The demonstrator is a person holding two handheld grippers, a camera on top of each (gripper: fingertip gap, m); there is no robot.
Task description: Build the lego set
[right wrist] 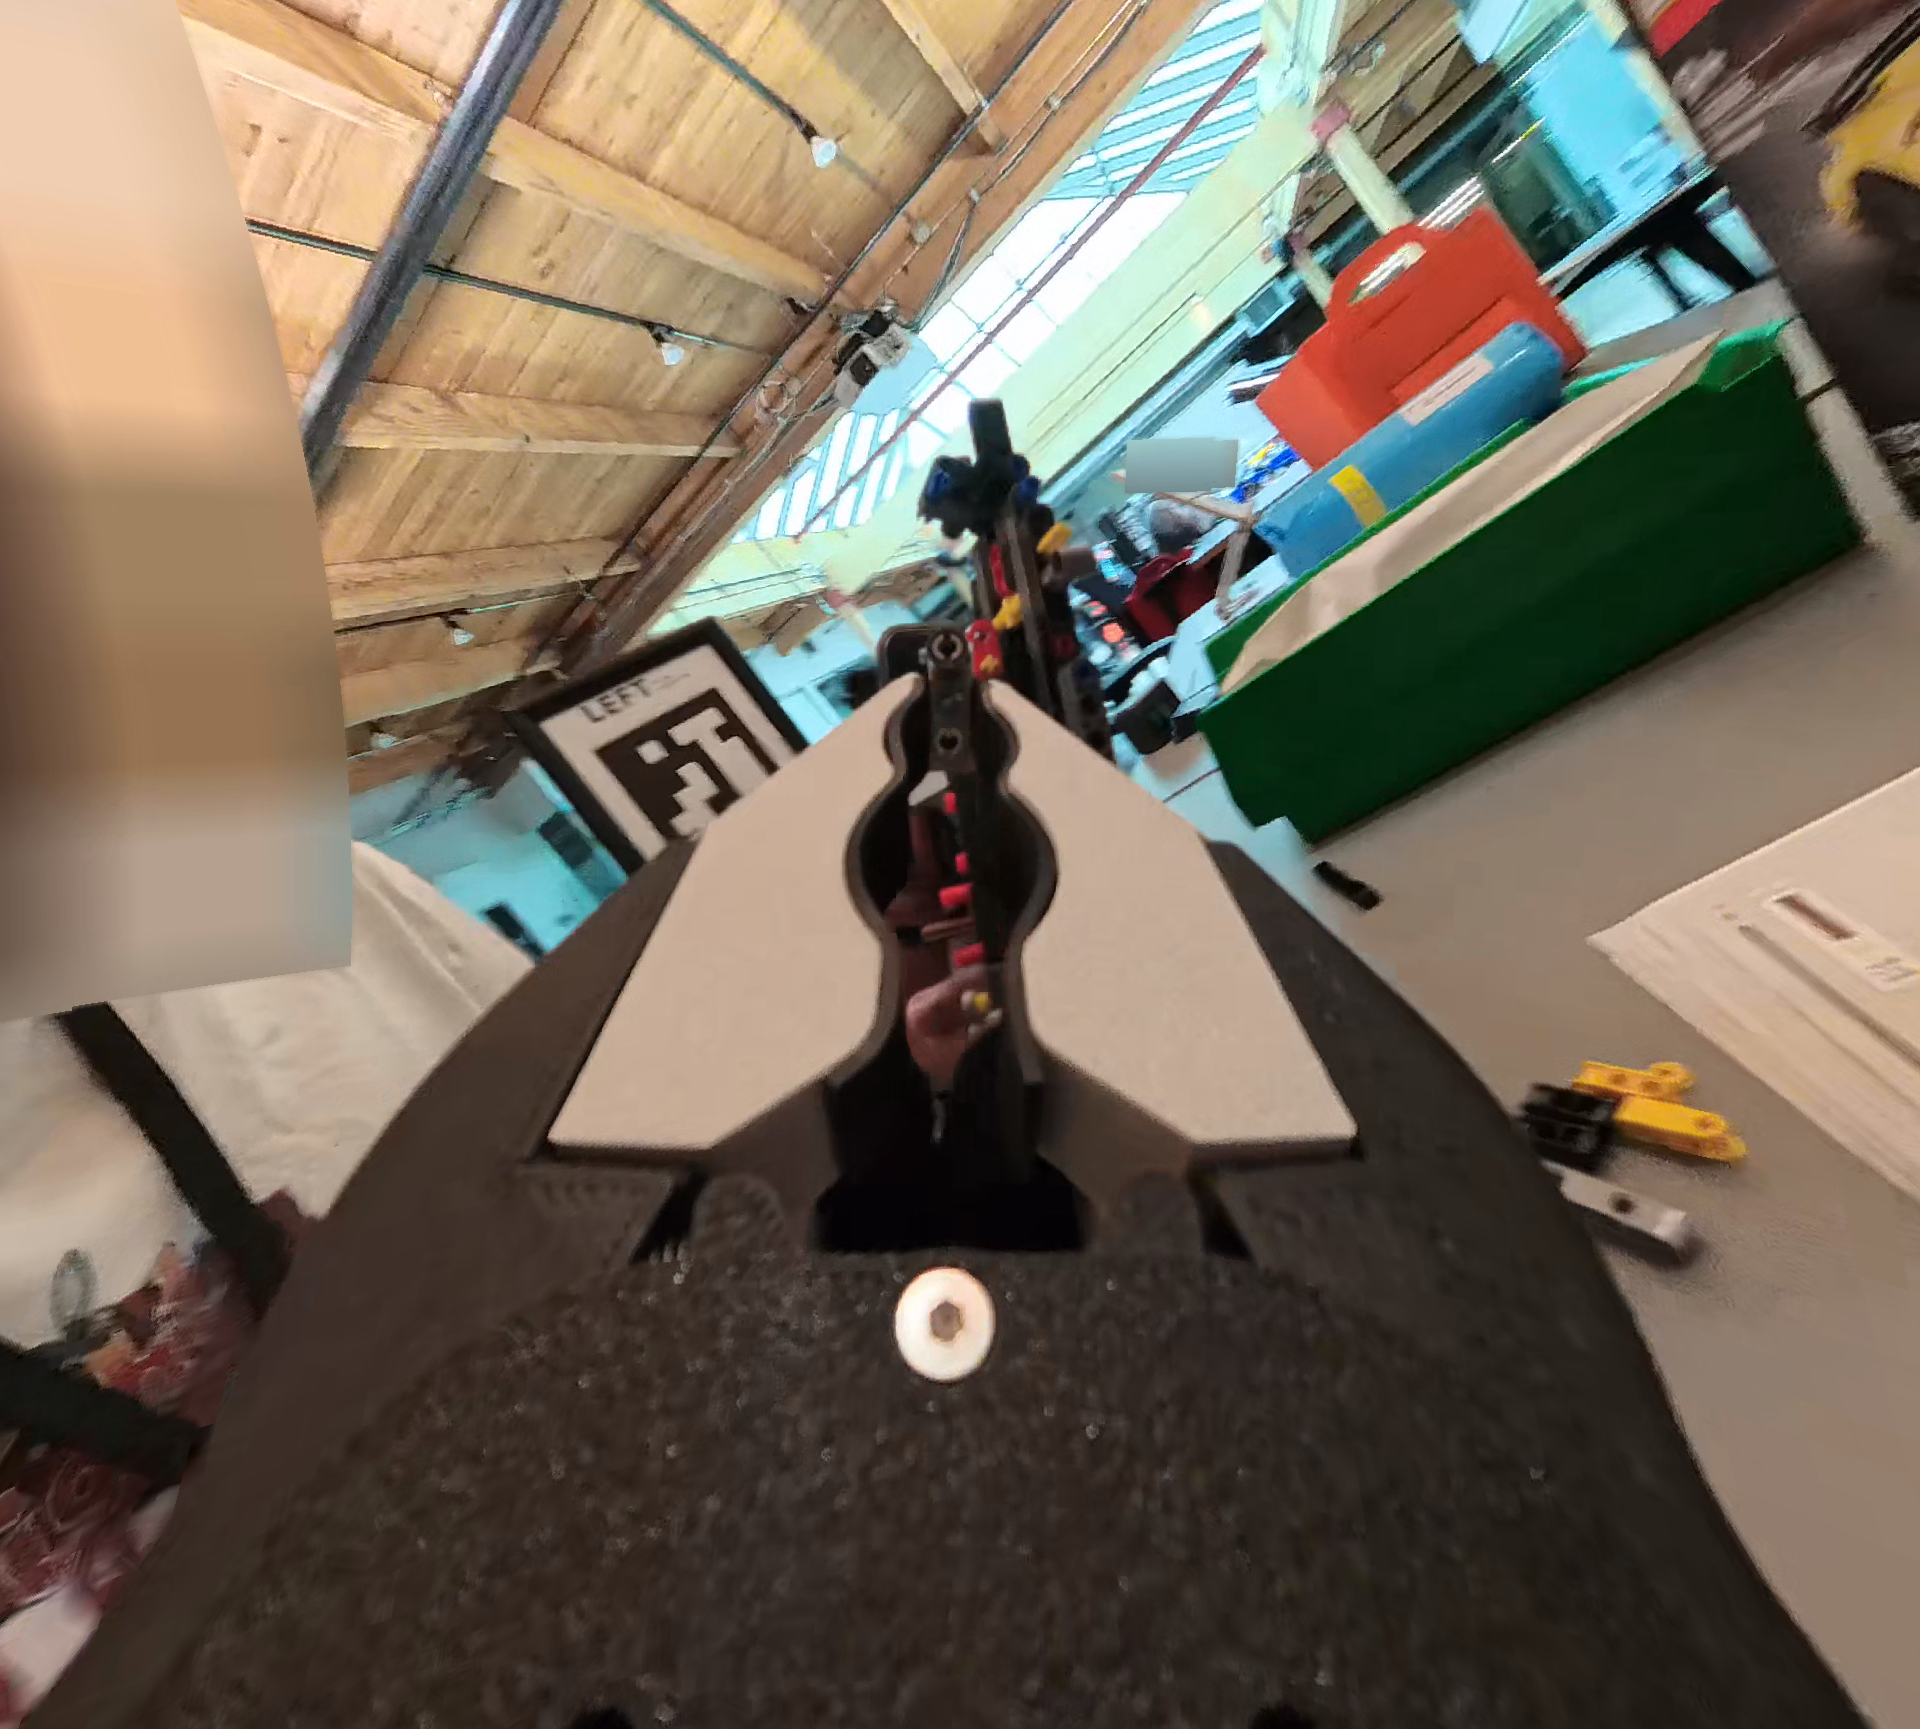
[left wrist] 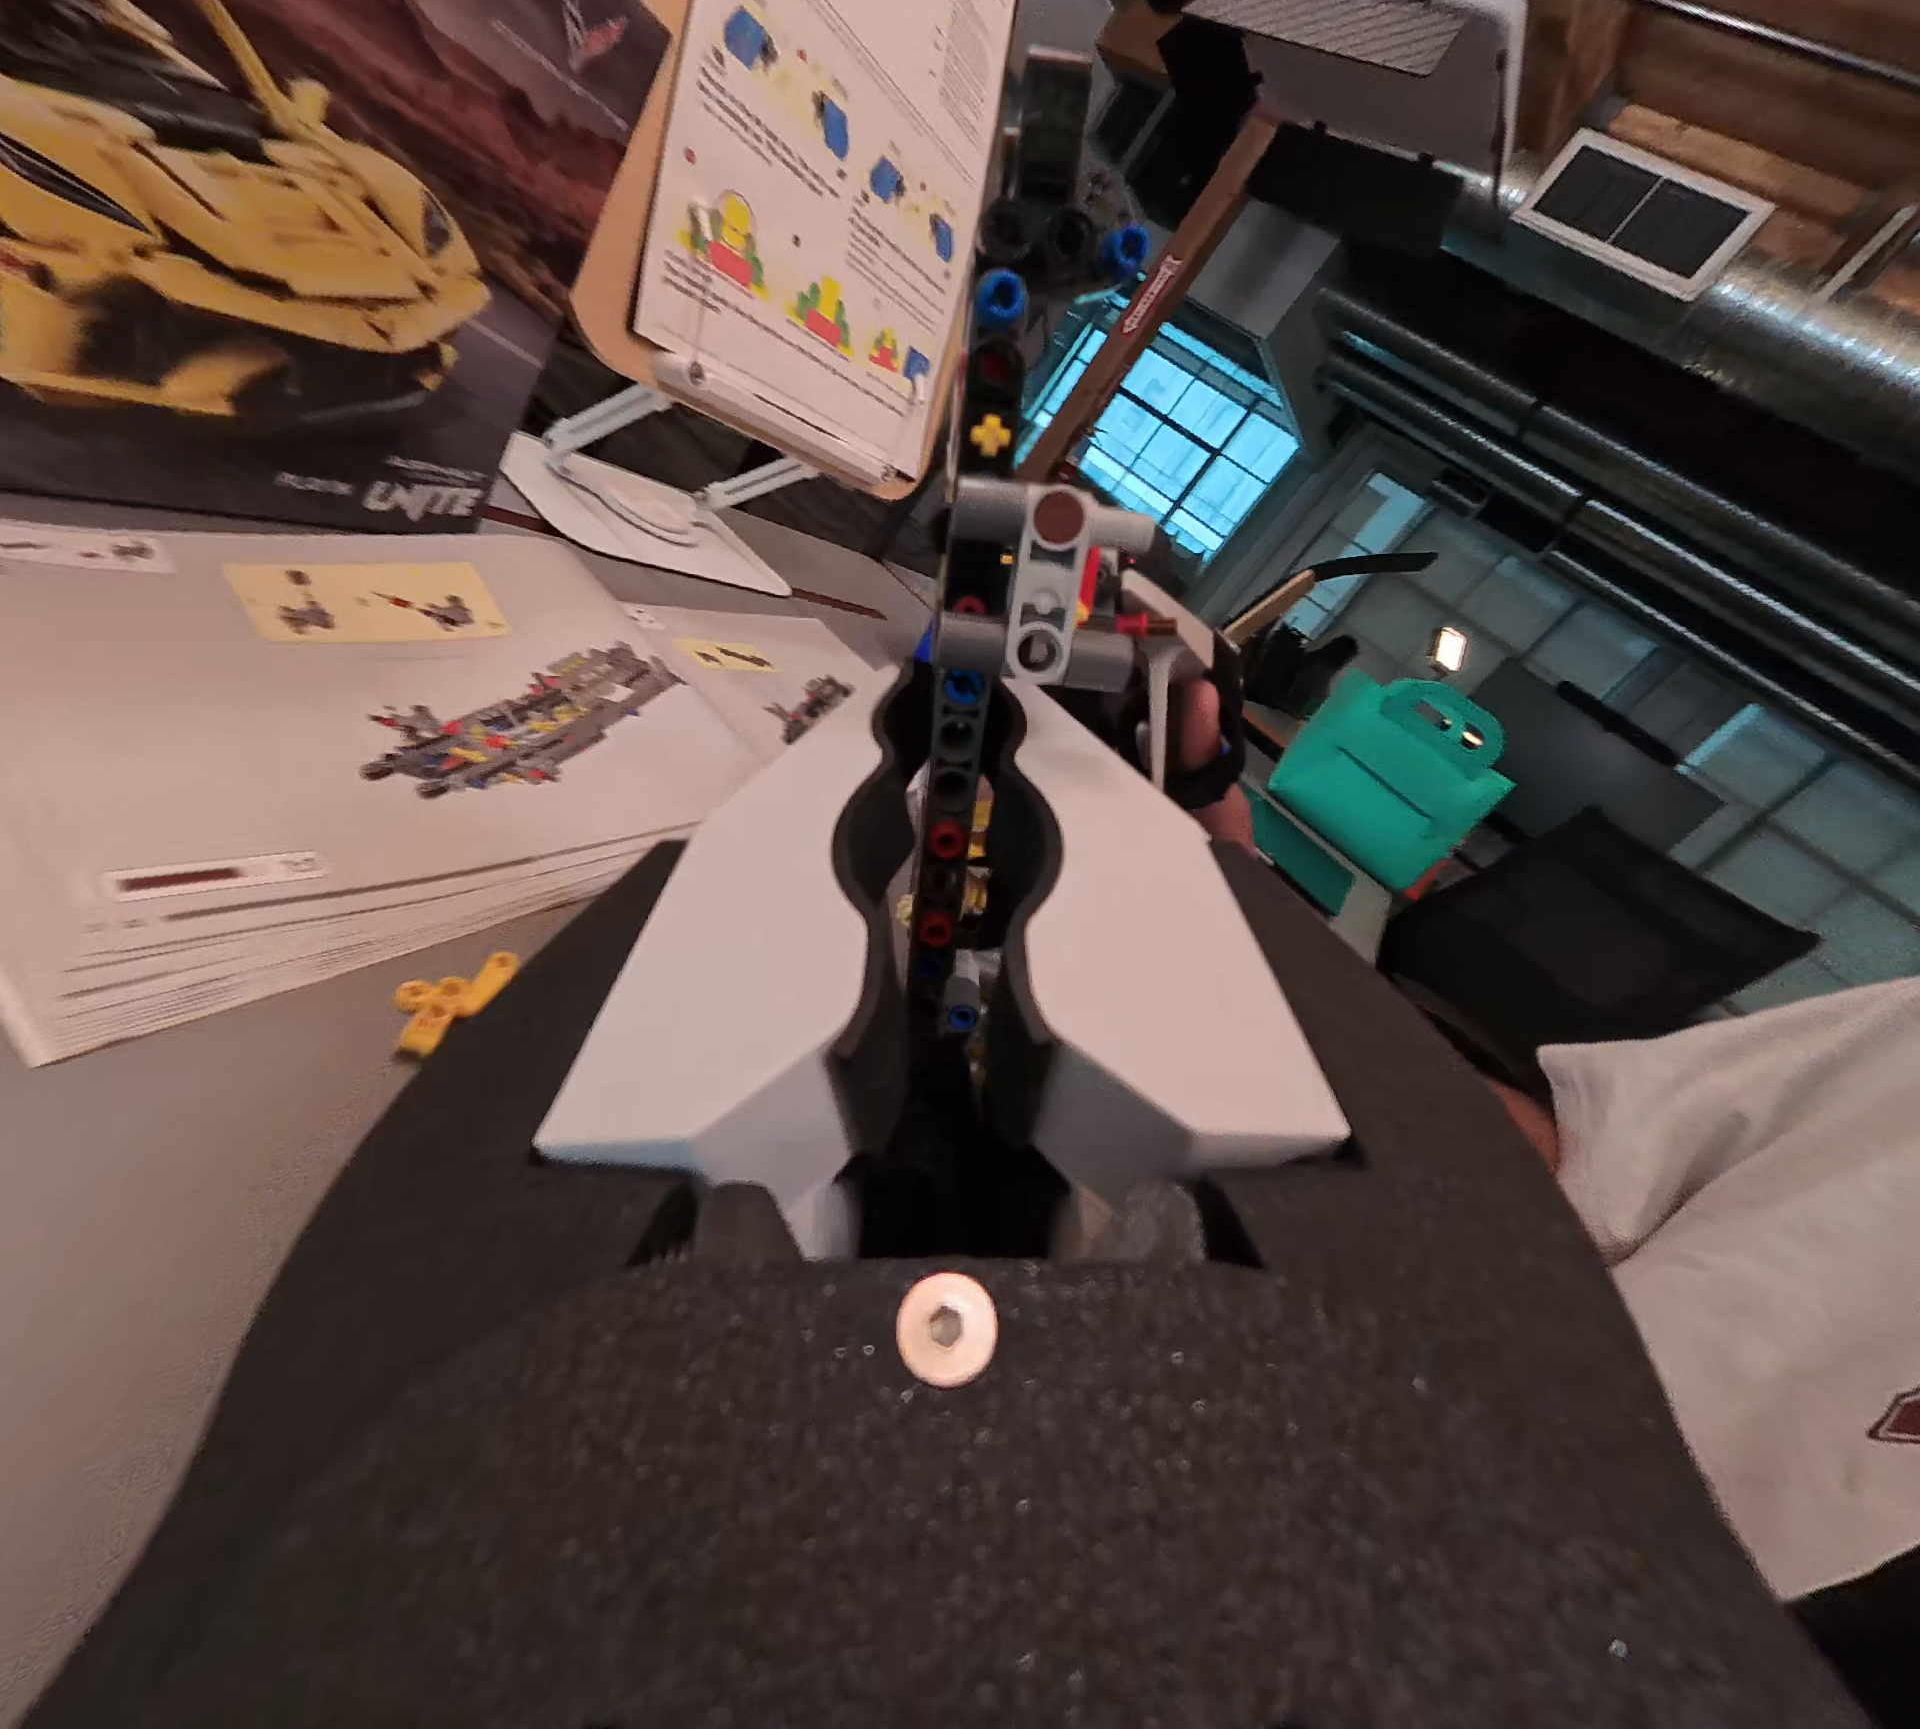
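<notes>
Fingers of left gripper (left wrist: 951, 703) and right gripper (right wrist: 951, 692) clamp the lego frame (left wrist: 961, 744), raised clear above the table (left wrist: 156, 1212).

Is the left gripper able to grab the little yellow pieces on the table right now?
Probably not yet. The left gripper is shut on the black lego beam assembly and lifted off the table. The yellow pieces lie uncovered beside the instruction booklet, so nothing else blocks them.
</notes>
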